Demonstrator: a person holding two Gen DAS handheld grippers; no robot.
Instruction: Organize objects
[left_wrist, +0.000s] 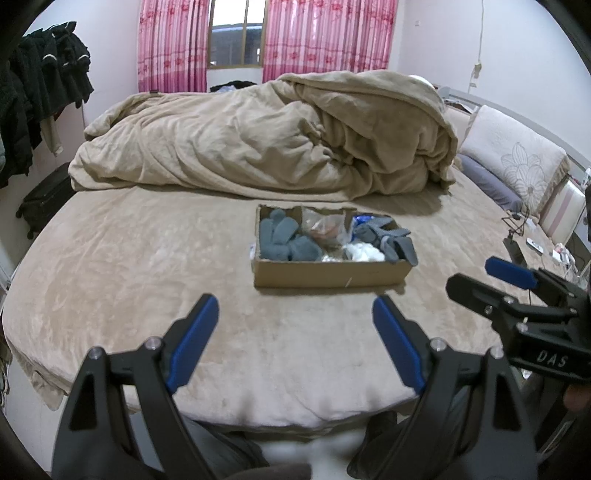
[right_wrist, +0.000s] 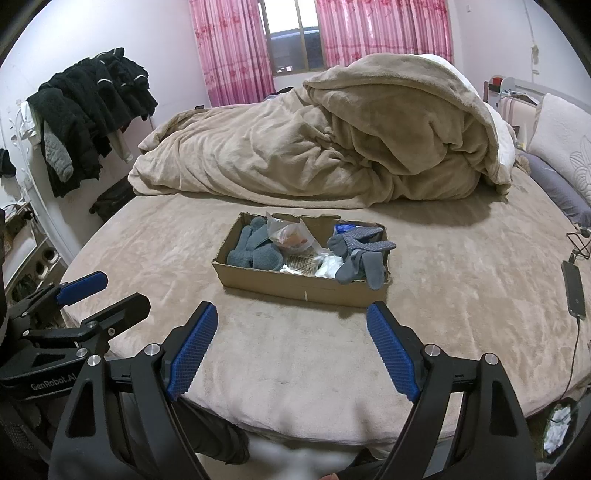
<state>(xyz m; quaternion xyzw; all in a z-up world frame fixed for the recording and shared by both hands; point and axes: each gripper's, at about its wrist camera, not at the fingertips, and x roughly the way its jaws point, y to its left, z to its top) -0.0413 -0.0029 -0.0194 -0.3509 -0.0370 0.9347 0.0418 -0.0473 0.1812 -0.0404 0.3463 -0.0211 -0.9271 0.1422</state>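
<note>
**Box of soft things waits on the bed**

A cardboard box (left_wrist: 328, 275) sits in the middle of the bed (left_wrist: 129, 277). Gray gloves (left_wrist: 284, 236), gray socks (right_wrist: 360, 254) and a plastic bag (right_wrist: 291, 234) lie inside. The left tool (left_wrist: 295, 339) and right tool (right_wrist: 291, 343) hover near the box, both wide open, holding nothing.

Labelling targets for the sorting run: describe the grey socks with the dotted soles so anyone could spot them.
On the bed sits a shallow cardboard box. The dotted socks lie at its right end, toes draped over the front wall. Unlike the plain fuzzy grey socks at the left end, theirs show rows of grip dots.
</note>
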